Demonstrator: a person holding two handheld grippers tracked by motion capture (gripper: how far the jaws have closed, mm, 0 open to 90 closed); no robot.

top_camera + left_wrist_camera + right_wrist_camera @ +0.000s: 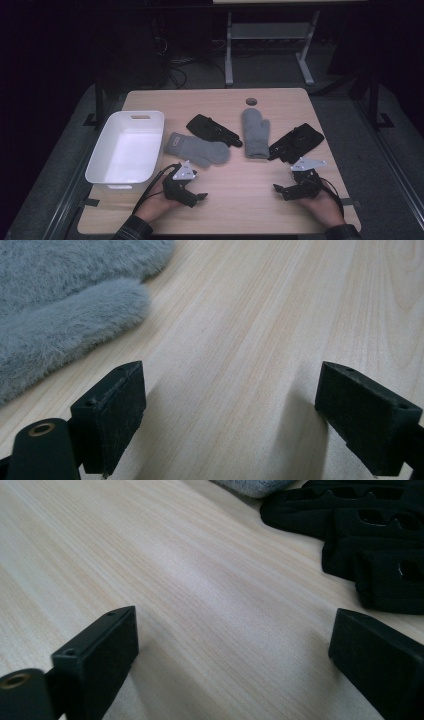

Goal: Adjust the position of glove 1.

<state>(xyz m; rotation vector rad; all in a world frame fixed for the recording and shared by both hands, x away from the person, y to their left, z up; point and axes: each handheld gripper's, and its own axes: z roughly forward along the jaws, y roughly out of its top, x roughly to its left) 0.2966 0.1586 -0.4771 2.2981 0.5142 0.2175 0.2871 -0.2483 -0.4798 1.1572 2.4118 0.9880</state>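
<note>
Two grey fuzzy mittens lie on the wooden table: one left of centre, lying sideways, and one upright at centre right. Two black gloves lie near them, one between the mittens and one at the right. My left gripper rests near the front edge, open, its jaws wide over bare wood. The grey mitten lies ahead and to its left. My right gripper rests at the front right, open and empty. The black glove lies just ahead of its right jaw.
A white plastic bin stands empty at the table's left side. A round cable hole sits near the far edge. Beyond the table are a desk frame and cables on a dark floor.
</note>
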